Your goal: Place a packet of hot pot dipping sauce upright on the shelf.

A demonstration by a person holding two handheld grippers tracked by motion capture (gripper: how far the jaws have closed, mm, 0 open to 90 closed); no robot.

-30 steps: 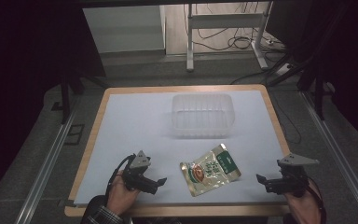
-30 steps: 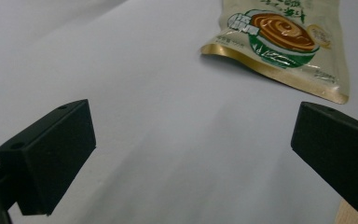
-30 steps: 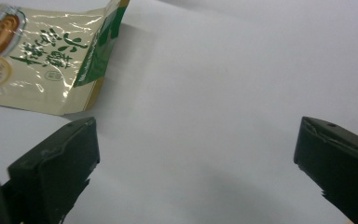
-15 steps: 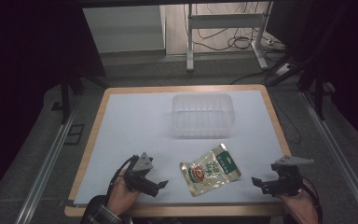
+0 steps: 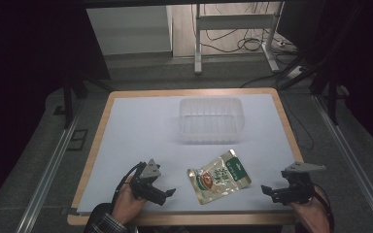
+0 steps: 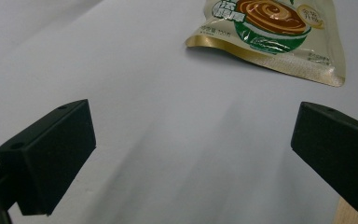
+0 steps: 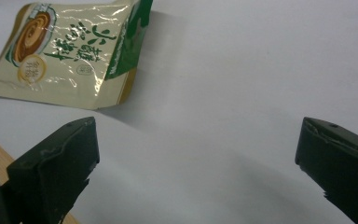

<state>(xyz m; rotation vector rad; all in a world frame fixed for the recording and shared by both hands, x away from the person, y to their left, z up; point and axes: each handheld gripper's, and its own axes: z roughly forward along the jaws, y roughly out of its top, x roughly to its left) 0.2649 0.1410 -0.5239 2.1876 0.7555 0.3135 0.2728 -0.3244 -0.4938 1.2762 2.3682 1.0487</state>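
Table (image 5: 141, 126): a wooden-edged table covered by a white sheet is seen in the high view; floor, cables and a metal stand (image 5: 233, 29) lie beyond its far edge
Container (image 5: 210, 120): a clear plastic tub is placed upright on the sheet, toward the far middle of the table, well apart from both grippers
Pouch (image 5: 218, 175): a flat foil food pouch, cream and green with a brown swirl picture, is laid on the sheet nearer the person than the container, between the two grippers; one green corner is turned toward the container
Left gripper (image 5: 167, 194): held by the left hand (image 5: 126, 206) at the near left of the table, pointed toward the pouch; jaws are spread wide with nothing between them, as seen in the left gripper view, where the pouch (image 6: 272, 32) lies ahead and apart from the jaws
Right gripper (image 5: 267, 191): held by the right hand (image 5: 311, 213) at the near right edge of the table, pointed toward the pouch; jaws are spread wide and empty, as seen in the right gripper view, where the pouch (image 7: 70, 51) lies ahead to one side, not touched
Sleeve (image 5: 104, 224): a checked cuff is visible at the left wrist
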